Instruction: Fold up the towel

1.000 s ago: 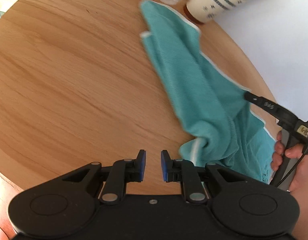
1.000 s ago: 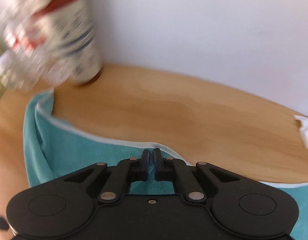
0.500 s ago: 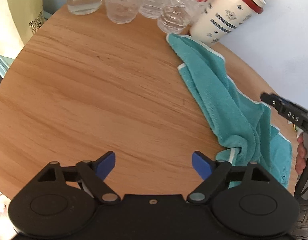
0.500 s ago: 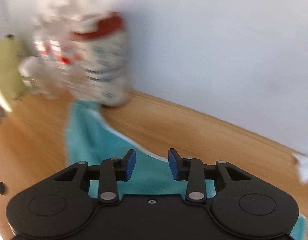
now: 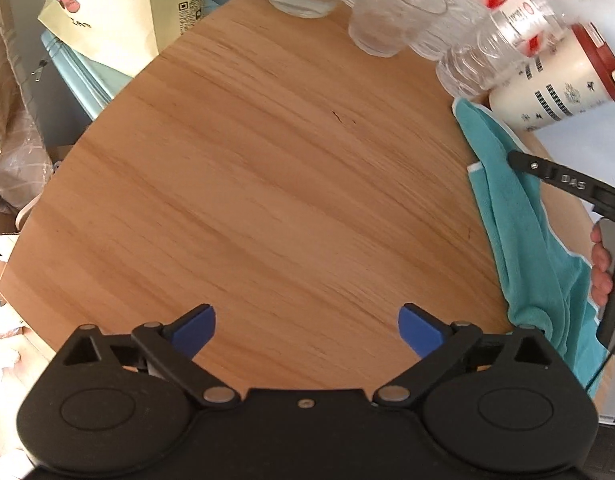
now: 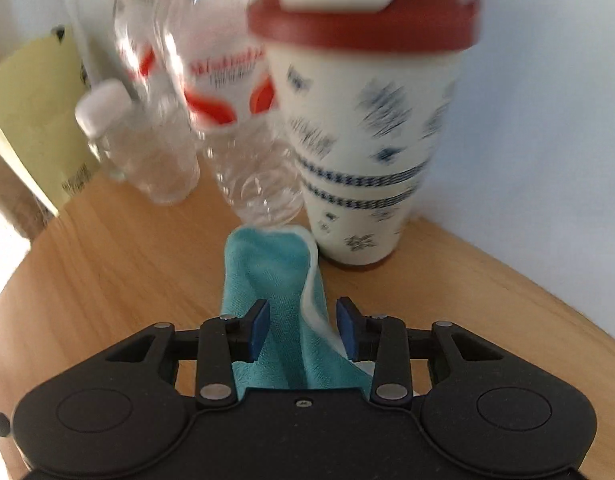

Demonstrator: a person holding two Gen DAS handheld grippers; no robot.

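Bunched towel [image 6: 275,280] runs lengthwise toward the cup [image 6: 363,152]; both grippers' jaws open

A teal towel [image 6: 279,280] edged white; a cream cup [image 6: 359,160], blue-patterned, red lid [image 6: 363,20].

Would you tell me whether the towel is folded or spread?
Neither: the towel lies bunched in a long rumpled strip, not flat.

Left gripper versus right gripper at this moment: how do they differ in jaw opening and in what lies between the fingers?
The left gripper is spread wide over bare table; the right gripper is open less far. Nothing lies between the left fingers, while the teal towel runs between the right ones, unclamped. Both have blue pads and grip nothing.
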